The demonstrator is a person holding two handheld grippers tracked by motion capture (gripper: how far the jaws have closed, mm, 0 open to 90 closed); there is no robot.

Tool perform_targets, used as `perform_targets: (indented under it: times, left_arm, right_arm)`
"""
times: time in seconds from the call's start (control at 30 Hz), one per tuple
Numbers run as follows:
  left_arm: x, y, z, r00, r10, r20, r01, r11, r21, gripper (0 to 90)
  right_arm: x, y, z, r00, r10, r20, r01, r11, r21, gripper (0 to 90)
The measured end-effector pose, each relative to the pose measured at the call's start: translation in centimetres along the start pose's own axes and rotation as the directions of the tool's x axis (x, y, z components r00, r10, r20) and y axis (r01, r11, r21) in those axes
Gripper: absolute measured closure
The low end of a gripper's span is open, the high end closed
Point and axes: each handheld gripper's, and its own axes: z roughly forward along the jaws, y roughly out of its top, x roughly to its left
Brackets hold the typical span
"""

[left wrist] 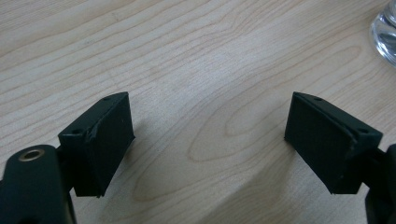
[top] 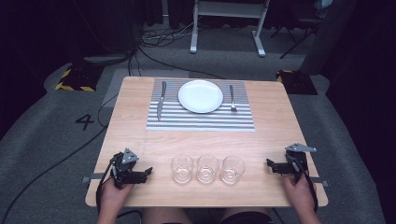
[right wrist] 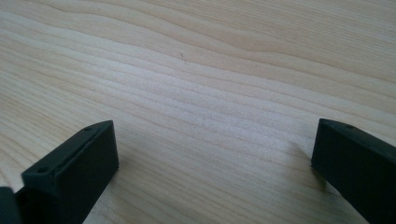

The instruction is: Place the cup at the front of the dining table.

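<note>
Three clear glasses stand in a row near the table's front edge: left (top: 182, 168), middle (top: 207, 168), right (top: 232, 169). My left gripper (top: 147, 171) rests on the wood to the left of the row and points toward it. Its jaws are open (left wrist: 210, 121) over bare wood, and the rim of the left glass (left wrist: 385, 29) shows at the top right of the left gripper view. My right gripper (top: 270, 164) rests to the right of the row, open (right wrist: 215, 149), with only wood grain between its jaws.
A grey striped placemat (top: 201, 119) lies at the table's far middle. On it are a white plate (top: 200, 96), a knife (top: 160, 100) to the plate's left and a fork (top: 232, 98) to its right. Cables and a desk frame (top: 227, 23) are on the floor beyond.
</note>
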Motion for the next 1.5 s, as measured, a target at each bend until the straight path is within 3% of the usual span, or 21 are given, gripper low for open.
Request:
perform_targets:
  times: [0.77,0.93,1.1,1.17,1.2,1.27,1.5]
  left_arm:
    - [0.1,0.2,0.1,0.9999,-0.009,-0.012,0.009,1.0000,-0.002,16.4]
    - [0.4,0.2,0.0,0.9998,-0.018,0.010,0.018,0.9998,-0.007,15.7]
    - [0.7,0.3,-0.7,0.9993,-0.026,0.028,0.028,0.9980,-0.057,15.7]
    - [1.0,0.6,-1.9,0.9977,-0.046,0.051,0.051,0.9932,-0.105,15.7]
    - [1.0,0.6,-1.9,0.9977,-0.046,0.051,0.051,0.9932,-0.105,15.7]
    - [1.1,0.9,-3.1,0.9970,-0.052,0.059,0.060,0.9848,-0.163,15.7]
    - [0.7,1.6,-5.2,0.9989,-0.018,0.044,0.028,0.9721,-0.233,15.6]
  right_arm:
    - [0.0,0.0,0.0,1.0000,-0.001,0.001,0.001,1.000,0.001,0.6]
    - [0.0,0.0,0.0,1.0000,-0.001,0.000,0.001,1.000,0.001,0.6]
    - [0.0,0.0,0.0,1.0000,-0.003,0.002,0.003,1.000,0.001,0.6]
    - [0.0,0.0,0.0,1.0000,-0.002,0.001,0.002,1.000,0.001,0.6]
    - [0.0,0.0,0.0,1.0000,-0.002,0.001,0.002,1.000,0.001,0.6]
    - [0.0,0.0,0.0,1.0000,0.000,0.001,0.000,1.000,0.001,0.6]
    - [0.0,0.0,0.0,1.0000,-0.002,0.002,0.002,1.000,0.001,0.6]
